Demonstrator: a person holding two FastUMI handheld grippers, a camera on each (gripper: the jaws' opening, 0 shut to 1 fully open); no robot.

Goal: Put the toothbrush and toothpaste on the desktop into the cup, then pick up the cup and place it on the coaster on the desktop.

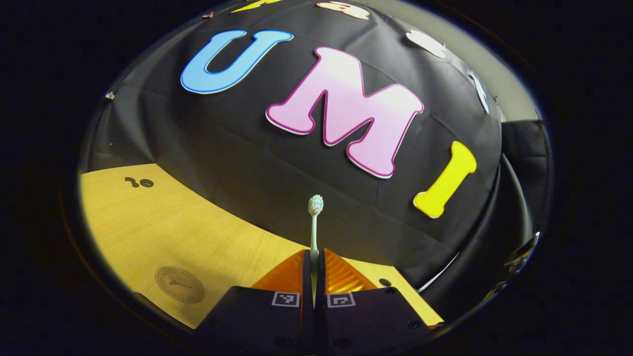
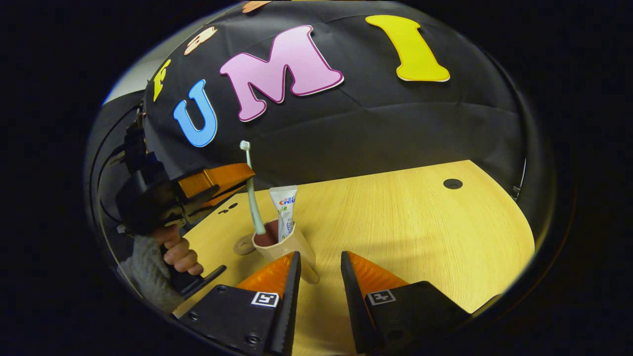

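While your left gripper pinches the toothbrush between its two orange fingers, the brush stands upright with its bristle head at the top, seen against the black cloth wall in the left gripper view. Its handle runs down into the narrow slot between the fingers, which are pressed close on either side of it.

From the right gripper view, that left gripper sits above and to one side of the cup, with your hand and a grey sleeve below it. The toothbrush leans slightly, its lower end already inside the cup's mouth and its head well above the rim. A toothpaste tube stands in the same cup just beside the brush, its flat end poking up.

The cup rests on the wooden desk, toward the edge nearest your left hand. The round coaster lies flat on the desk just beside the cup, on the far side of it. In the left gripper view the coaster lies near the desk's close edge.

Your right gripper is spread apart and holds nothing; its left finger comes right next to the cup's base, though you cannot tell whether it touches.
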